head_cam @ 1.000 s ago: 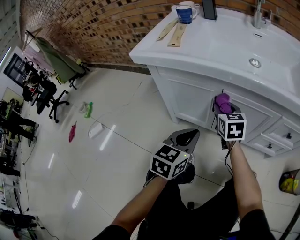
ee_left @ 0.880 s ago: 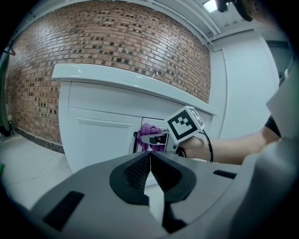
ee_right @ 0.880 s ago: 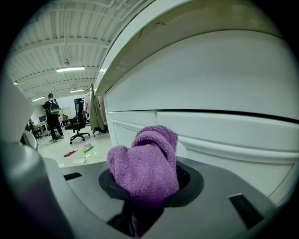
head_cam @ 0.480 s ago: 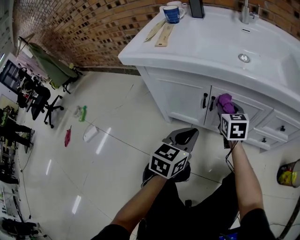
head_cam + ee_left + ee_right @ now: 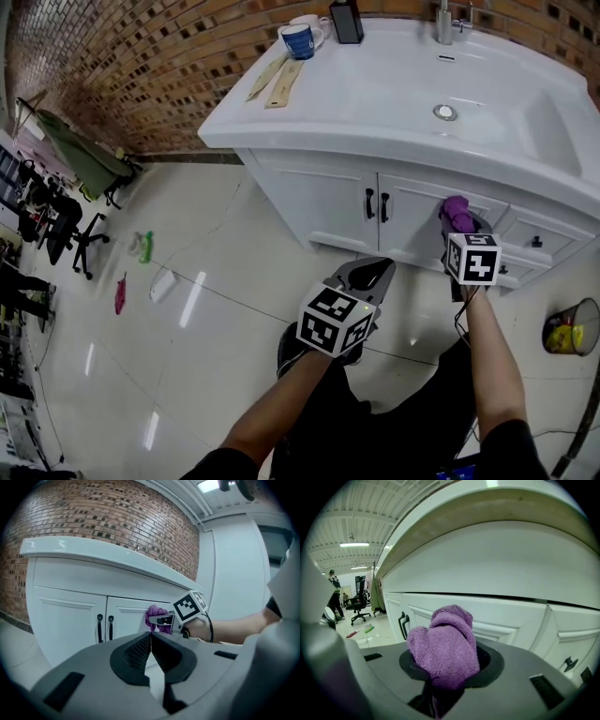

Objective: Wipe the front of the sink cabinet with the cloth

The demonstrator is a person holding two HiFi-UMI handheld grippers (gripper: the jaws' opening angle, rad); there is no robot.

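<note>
The purple cloth [image 5: 445, 648] is held bunched between the fingers [image 5: 492, 666] of the right gripper [image 5: 461, 228], which are closed on it. Its free end stands up past the fingertips. This gripper is raised to the white front of the sink cabinet [image 5: 309, 202], level with the top of the right-hand door, beside the drawers. The cloth is seen right at the door panel; actual contact cannot be confirmed from any view.

The left gripper [image 5: 370, 272] is held lower and well back from the cabinet, above the tiled floor [image 5: 206, 309]. Its fingers [image 5: 136, 653] are brought together at the tips, and nothing is held between them.

Two dark handles [image 5: 377, 204] are noted side by side where the two doors meet, to the left of the cloth. On the white counter [image 5: 375, 94], a blue mug [image 5: 300, 40] is recorded at the far left corner. A waste bin [image 5: 567, 330] is seen on the floor to the right of the cabinet.
</note>
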